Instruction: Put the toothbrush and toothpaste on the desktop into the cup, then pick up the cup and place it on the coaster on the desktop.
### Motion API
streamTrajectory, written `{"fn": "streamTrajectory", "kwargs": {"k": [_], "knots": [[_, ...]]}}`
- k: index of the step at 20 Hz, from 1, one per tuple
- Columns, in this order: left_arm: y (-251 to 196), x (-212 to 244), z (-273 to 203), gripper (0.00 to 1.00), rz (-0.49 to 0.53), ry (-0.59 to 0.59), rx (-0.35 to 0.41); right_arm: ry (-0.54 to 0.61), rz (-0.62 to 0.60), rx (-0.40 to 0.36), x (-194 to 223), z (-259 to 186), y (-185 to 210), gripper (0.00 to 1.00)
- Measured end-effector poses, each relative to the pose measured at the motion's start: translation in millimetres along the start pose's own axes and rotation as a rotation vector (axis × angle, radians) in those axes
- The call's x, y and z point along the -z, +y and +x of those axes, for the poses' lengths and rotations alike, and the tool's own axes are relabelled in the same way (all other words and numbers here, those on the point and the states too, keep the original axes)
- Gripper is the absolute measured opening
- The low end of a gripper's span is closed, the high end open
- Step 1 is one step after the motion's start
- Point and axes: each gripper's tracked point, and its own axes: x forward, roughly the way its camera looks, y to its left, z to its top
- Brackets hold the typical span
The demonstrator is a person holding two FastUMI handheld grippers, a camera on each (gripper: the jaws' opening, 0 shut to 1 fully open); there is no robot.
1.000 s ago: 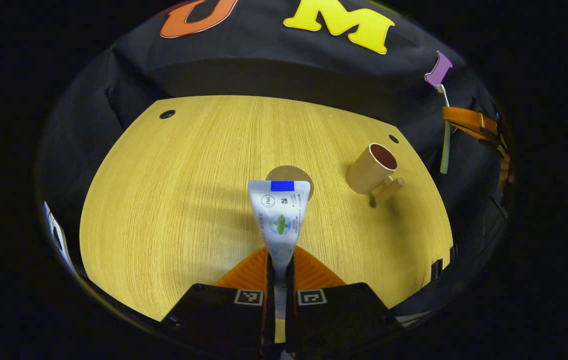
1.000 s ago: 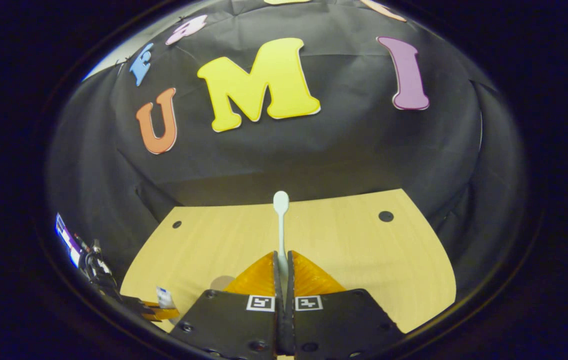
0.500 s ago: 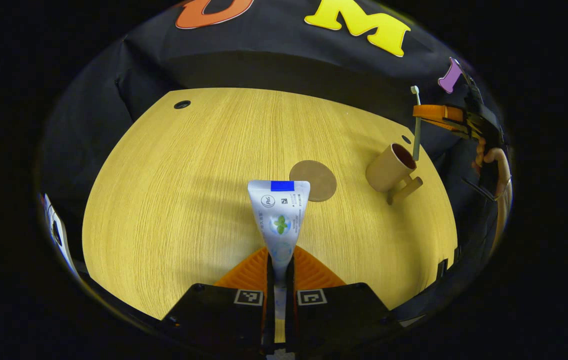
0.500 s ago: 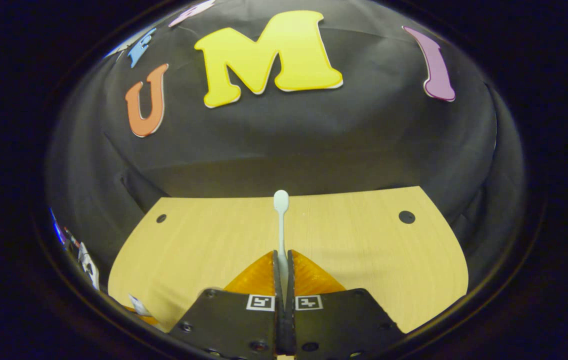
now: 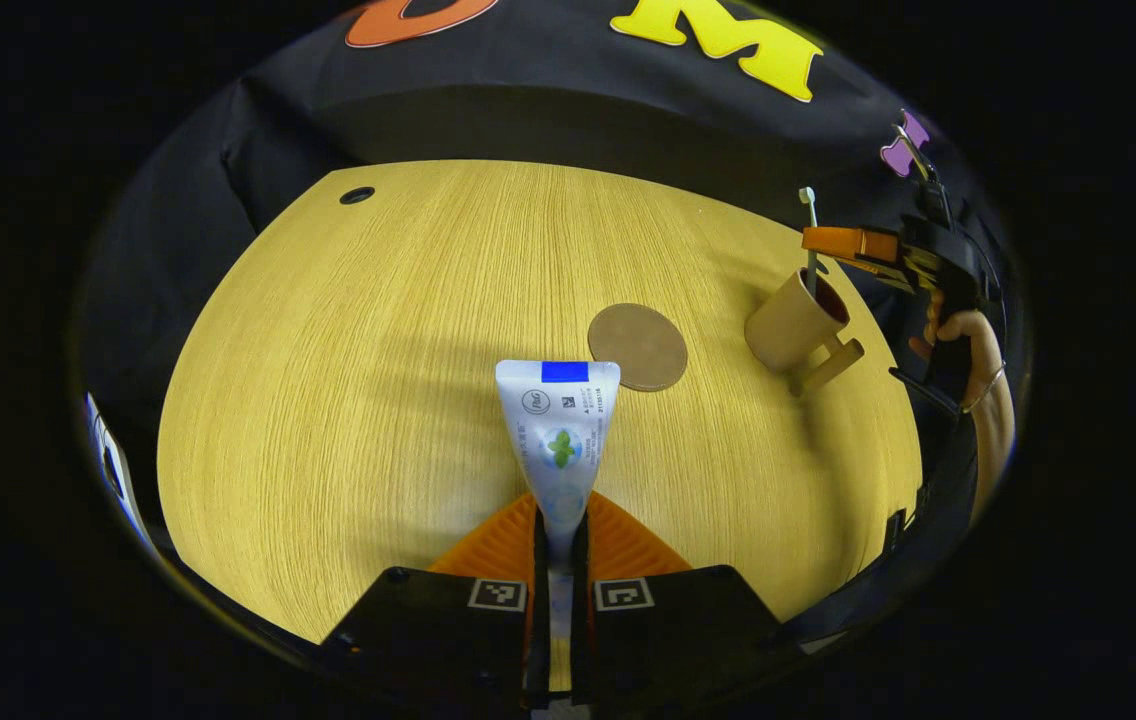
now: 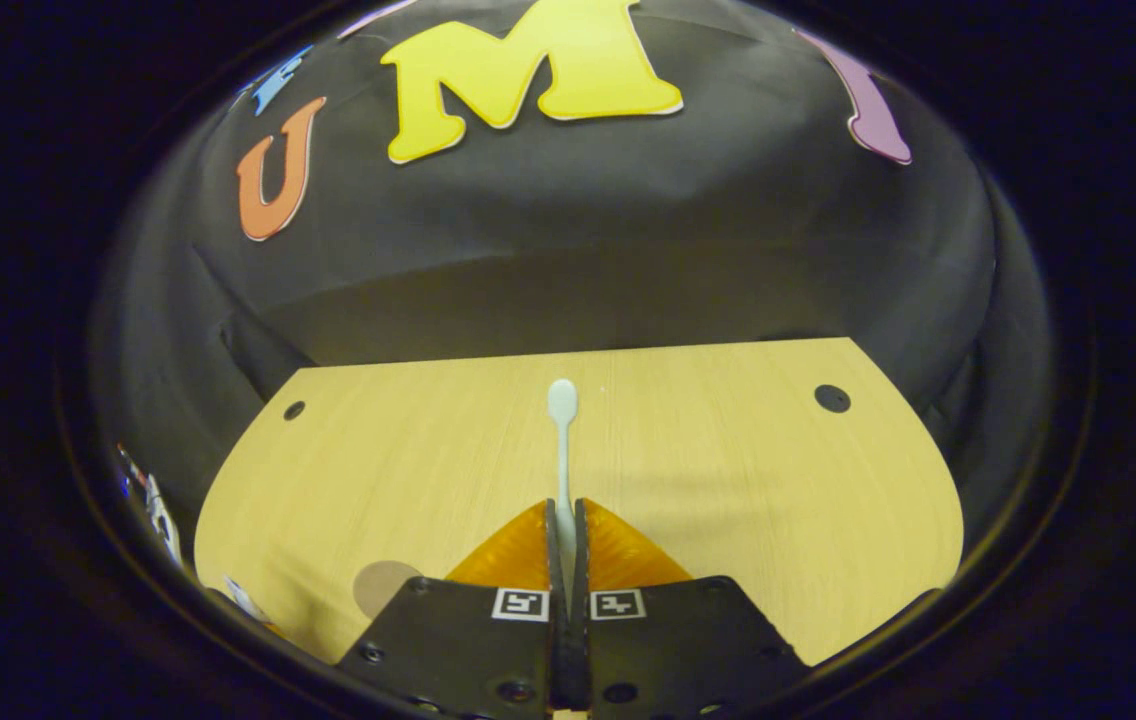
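**Spotter:** Where are you with the brush?

**Me:** My right claw [image 6: 565,520] is clenched on the toothbrush [image 6: 561,440]; in the right gripper view its head points away from me over the bench [image 6: 728,480]. In the left gripper view I see that claw [image 5: 843,245] just above the cup [image 5: 796,325], with the brush [image 5: 809,235] upright and its lower end at the cup's mouth. I judge I am mid-insertion.

**Spotter:** And your left?

**Me:** The left claw [image 5: 558,530] grips the toothpaste [image 5: 558,420] near its cap end, crimped tail forward, held above the bench [image 5: 378,350]. The coaster [image 5: 637,347] lies flat beside the cup, apart from it, nothing on it.

**Spotter:** How do you finish this step cleanly?

**Me:** I'd lower the brush straight down, keeping it vertical so it doesn't catch the rim or nudge the cup, which looks light and could tip. I can't tell how deep the end sits, so I'd release only once it rests against the inside wall. Then lift the claw clear upward, not sideways, and keep the toothpaste back until there is room.
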Motion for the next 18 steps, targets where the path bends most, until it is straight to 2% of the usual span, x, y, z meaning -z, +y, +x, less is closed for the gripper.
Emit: {"fn": "streamTrajectory", "kwargs": {"k": [5,10,11,12,13,14,15,17,18], "knots": [[3,1,1,0.11,-0.006,-0.001,-0.003,0.007,-0.059,0.008,12,-1,0,0.03],[5,5,2,0.11,-0.013,-0.006,-0.005,0.007,-0.026,-0.011,17,-5,3,0.1],[4,5,1,0.11,-0.016,-0.011,-0.005,0.009,-0.021,-0.007,19,-7,3,0.23],[3,5,0,0.11,-0.019,-0.017,-0.004,0.005,-0.021,0.001,20,-10,1,0.3],[1,2,-3,0.11,-0.019,-0.027,-0.004,-0.005,-0.021,0.007,20,-14,-2,0.44],[-1,-1,-3,0.11,-0.017,-0.036,-0.005,-0.013,-0.018,0.012,20,-19,-4,0.52],[-3,-4,-3,0.11,-0.014,-0.048,-0.006,-0.02,-0.013,0.009,21,-24,-6,0.73],[-12,-13,-2,0.11,-0.009,-0.075,0.001,-0.03,0.001,0.009,23,-37,-13,0.98],[-19,-19,-3,0.11,-0.007,-0.09,0.005,-0.035,0.007,0.017,24,-46,-20,0.98]]}}
